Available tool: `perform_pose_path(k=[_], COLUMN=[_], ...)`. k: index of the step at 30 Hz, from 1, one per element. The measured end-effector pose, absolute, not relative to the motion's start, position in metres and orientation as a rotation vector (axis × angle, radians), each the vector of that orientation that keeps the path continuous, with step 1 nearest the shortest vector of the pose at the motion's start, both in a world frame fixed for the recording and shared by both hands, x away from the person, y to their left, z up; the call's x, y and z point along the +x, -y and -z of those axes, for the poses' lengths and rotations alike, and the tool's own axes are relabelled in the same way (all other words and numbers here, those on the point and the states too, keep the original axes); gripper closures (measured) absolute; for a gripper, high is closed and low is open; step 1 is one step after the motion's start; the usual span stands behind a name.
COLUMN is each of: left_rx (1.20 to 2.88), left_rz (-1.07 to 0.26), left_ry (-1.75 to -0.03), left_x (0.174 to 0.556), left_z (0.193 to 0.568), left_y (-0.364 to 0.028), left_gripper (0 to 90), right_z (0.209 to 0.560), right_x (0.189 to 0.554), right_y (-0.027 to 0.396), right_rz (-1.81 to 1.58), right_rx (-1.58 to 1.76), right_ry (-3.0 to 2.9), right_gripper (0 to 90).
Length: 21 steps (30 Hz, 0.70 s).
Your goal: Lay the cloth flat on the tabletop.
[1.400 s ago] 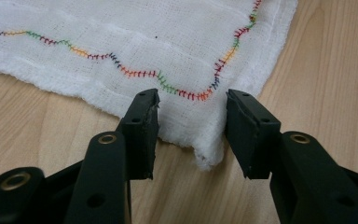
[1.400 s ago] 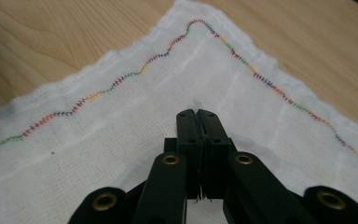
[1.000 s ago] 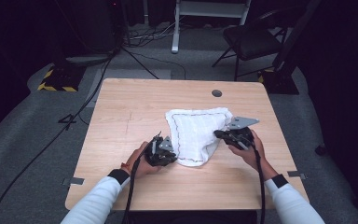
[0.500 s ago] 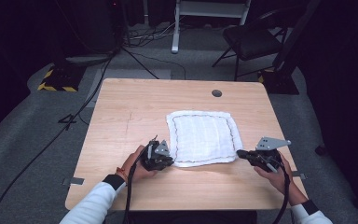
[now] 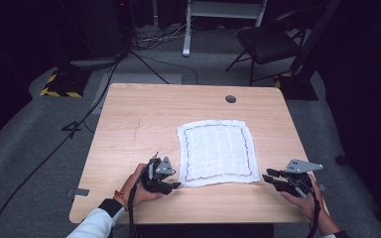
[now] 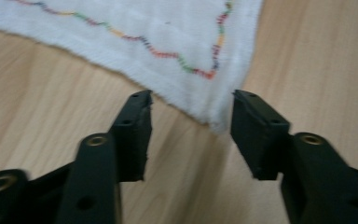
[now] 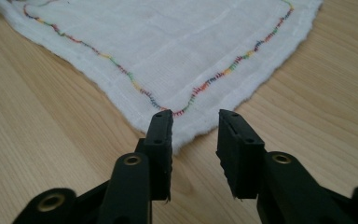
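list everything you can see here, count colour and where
cloth: 1, white with multicoloured stitched border, spread flat on the table's near right half
table: 1, light wood, centre, with a dark round hole near its far edge
chair: 1, black, on the floor beyond the table, right
cables: several, black, across the grey floor at left
left gripper: 1, black, at the cloth's near left corner, jaws open, just been opening
right gripper: 1, black, by the cloth's near right corner, jaws open, just been opening
hands: 2, at the table's near edge

Left gripper and right gripper: jaws just opened, apparently gripping nothing.
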State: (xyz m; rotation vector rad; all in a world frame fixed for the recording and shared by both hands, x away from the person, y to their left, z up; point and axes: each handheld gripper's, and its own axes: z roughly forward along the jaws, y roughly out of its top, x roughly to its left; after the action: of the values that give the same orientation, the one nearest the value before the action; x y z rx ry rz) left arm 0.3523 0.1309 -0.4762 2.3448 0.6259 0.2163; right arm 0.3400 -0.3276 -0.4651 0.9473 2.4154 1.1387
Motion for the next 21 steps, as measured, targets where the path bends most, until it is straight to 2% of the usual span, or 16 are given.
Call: perform_pose_path(k=[2, 3, 5, 9, 15, 17, 21], left_rx=[2.304, 2.304, 2.287, 2.275, 2.257, 2.244, 2.240], left_rz=[-0.220, -0.220, -0.236, -0.232, -0.260, -0.318, -0.310], left_ry=[-0.666, -0.666, -0.704, -0.725, -0.730, -0.718, -0.737], left_x=[0.359, 0.359, 0.367, 0.385, 0.411, 0.419, 0.443], left_z=[0.475, 0.475, 0.473, 0.474, 0.470, 0.470, 0.470], left_y=[-0.137, -0.137, -0.139, -0.142, -0.137, -0.134, -0.125], left_gripper=[34.7, 31.3, 28.3, 22.4, 20.0, 20.1, 20.3], right_z=[0.464, 0.464, 0.465, 0.467, 0.467, 0.468, 0.469], right_x=[0.342, 0.342, 0.345, 0.348, 0.356, 0.358, 0.361], right_y=[0.324, 0.324, 0.318, 0.302, 0.277, 0.266, 0.237], right_rz=[-1.169, -1.169, -1.177, -1.143, -1.097, -1.092, -1.092], right_rx=[0.911, 0.911, 0.889, 0.845, 0.790, 0.763, 0.676], right_ry=[-2.425, -2.425, -2.444, -2.445, -2.460, -2.475, -2.506], right_gripper=[52.7, 52.7, 45.5, 37.2, 35.3, 36.8, 40.6])
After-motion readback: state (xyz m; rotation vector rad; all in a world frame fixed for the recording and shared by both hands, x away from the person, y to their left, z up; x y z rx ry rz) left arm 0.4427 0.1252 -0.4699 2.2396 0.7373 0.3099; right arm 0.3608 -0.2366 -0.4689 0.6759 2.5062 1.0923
